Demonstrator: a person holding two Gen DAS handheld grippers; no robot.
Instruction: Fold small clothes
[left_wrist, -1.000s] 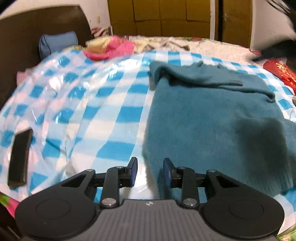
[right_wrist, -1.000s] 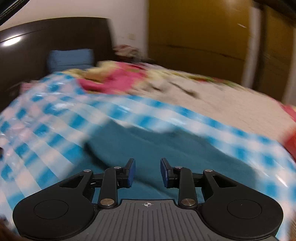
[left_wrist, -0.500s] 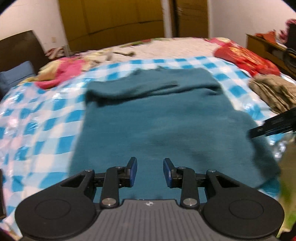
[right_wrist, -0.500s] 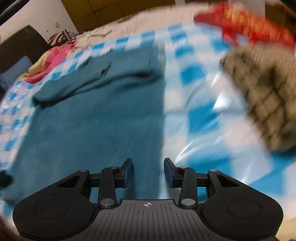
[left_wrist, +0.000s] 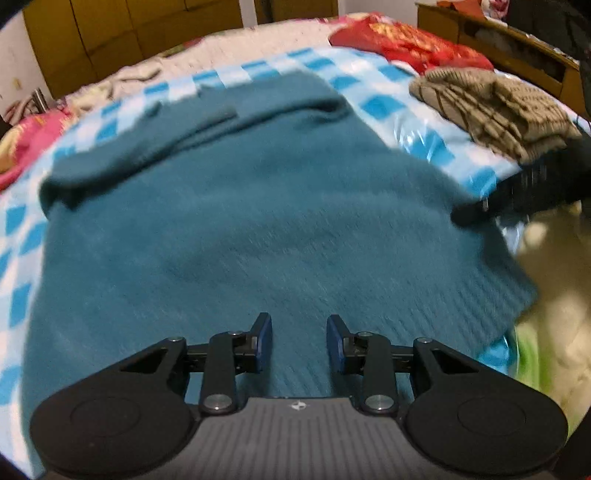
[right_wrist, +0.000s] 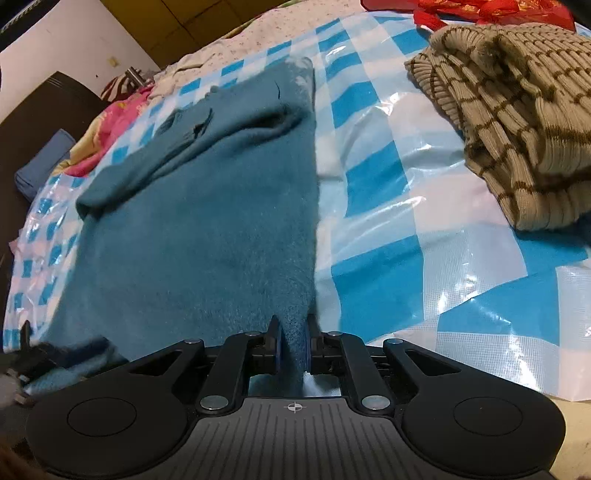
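Observation:
A teal sweater (left_wrist: 258, 221) lies flat on a blue-and-white checked plastic sheet (right_wrist: 406, 240), one sleeve folded across its far end. My left gripper (left_wrist: 299, 343) hovers open over the sweater's near hem, with fabric below the gap and no grip. In the right wrist view the sweater (right_wrist: 203, 221) fills the left half. My right gripper (right_wrist: 293, 347) is at its right side edge, its jaws closing with a ridge of teal fabric pinched between the blue pads. In the left wrist view the right gripper (left_wrist: 517, 192) shows as a dark blur at that edge.
A folded beige knit with brown checks (right_wrist: 517, 122) lies on the sheet to the right of the sweater. A red bundle (left_wrist: 406, 44) sits behind it. Pink floral bedding (left_wrist: 26, 144) and a blue pillow (right_wrist: 40, 162) lie at the far left. Yellow-brown wardrobe doors stand behind.
The left gripper swung right from the bare sheet to over the sweater's hem. The right gripper came down to the sweater's right edge and closed on it.

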